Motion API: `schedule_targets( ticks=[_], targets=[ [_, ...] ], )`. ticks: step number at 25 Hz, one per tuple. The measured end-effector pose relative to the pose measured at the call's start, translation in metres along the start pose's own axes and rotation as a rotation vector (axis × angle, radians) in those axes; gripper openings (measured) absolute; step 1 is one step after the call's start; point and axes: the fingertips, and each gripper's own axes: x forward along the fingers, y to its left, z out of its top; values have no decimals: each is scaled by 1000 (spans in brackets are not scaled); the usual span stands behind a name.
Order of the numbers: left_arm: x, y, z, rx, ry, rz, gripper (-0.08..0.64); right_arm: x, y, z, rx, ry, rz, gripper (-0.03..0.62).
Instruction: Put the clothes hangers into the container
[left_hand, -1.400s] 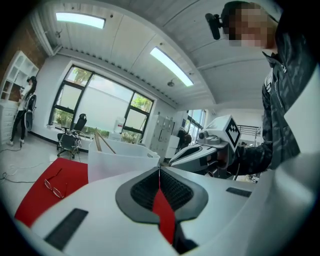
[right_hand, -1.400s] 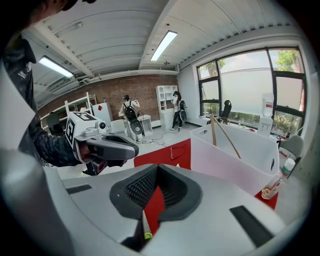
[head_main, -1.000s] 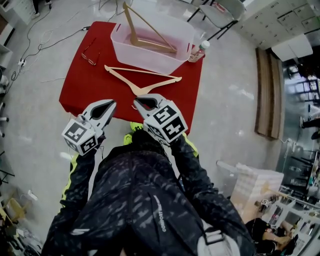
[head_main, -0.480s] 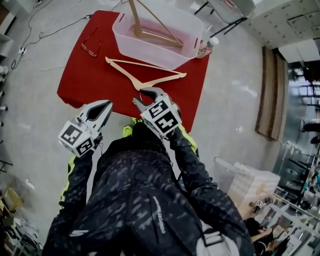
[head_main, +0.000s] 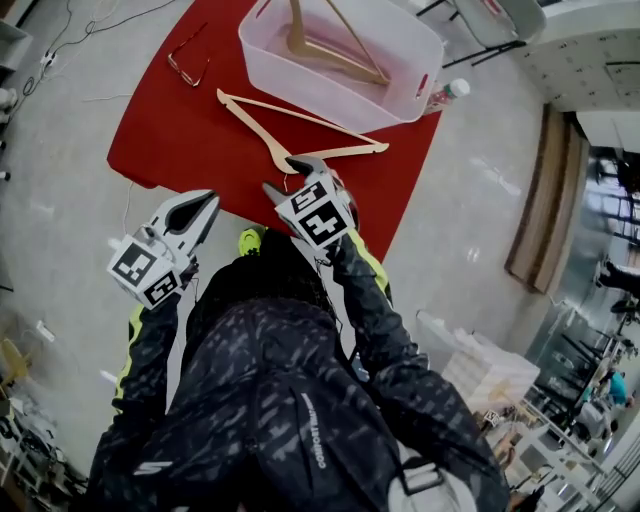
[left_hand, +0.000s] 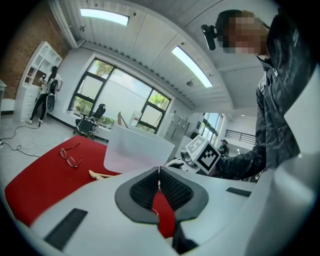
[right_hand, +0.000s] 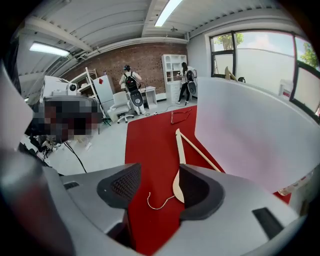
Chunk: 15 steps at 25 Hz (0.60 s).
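Observation:
A wooden hanger (head_main: 300, 128) lies flat on the red cloth (head_main: 180, 130) in front of the clear plastic container (head_main: 405, 40). A second wooden hanger (head_main: 335, 45) leans inside the container. My right gripper (head_main: 290, 172) points down at the lying hanger's neck. Its jaws have just been opening and stand open (right_hand: 157, 180), with the wire hook (right_hand: 160, 201) and the hanger's neck (right_hand: 178, 180) seen between them, untouched. My left gripper (head_main: 205, 200) hovers at the cloth's near edge, shut (left_hand: 159, 171) with nothing in it.
A pair of glasses (head_main: 187, 68) lies on the cloth left of the container. A bottle (head_main: 447, 95) stands at the container's right corner. Pale floor surrounds the table, with cables at the far left. People stand by shelves far off in the right gripper view.
My right gripper has come down over the lying hanger's neck and its jaws have spread from shut to open. The left gripper has sunk a little and stays shut.

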Motion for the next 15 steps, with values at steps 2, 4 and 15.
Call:
schedule_targets(
  ticks=[2,4,15],
  targets=[
    [2,8,-1,-12,-9,20,12,13,-7,-4,2,16,9,233],
    [4,18,-4,-21,-7,42,12,28,-15,-7,14,31,20,241],
    [10,63,-24,-78,20,142,12,97,-36,-15,-16,131,61,267]
  ],
)
